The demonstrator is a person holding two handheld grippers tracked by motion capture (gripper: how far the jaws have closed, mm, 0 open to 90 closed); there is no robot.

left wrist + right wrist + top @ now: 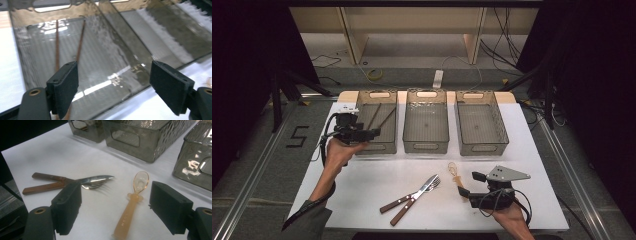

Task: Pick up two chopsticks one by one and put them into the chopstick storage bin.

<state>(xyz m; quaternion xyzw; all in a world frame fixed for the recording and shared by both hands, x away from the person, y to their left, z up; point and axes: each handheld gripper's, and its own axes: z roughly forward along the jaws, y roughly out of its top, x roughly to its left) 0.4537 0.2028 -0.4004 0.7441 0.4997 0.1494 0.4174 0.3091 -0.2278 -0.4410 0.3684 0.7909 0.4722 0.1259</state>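
Three translucent grey bins stand in a row at the back of the white table. The left bin (384,137) holds two brown chopsticks (379,116). My left gripper (373,134) hovers open over that bin's front, with the chopsticks (80,40) on the bin floor (107,50) beyond its jaws and nothing between them. Near the front right, my right gripper (469,184) stands open around an amber plastic spoon (456,175) that lies flat on the table. In the right gripper view the spoon (131,205) lies between the jaws, nearer the right one, untouched.
A wooden-handled knife (75,180) and fork (97,187) lie crossed at the front centre (414,196), left of the spoon. The middle bin (426,125) and right bin (481,125) hold nothing. White tabletop (362,180) stretches in front of the bins.
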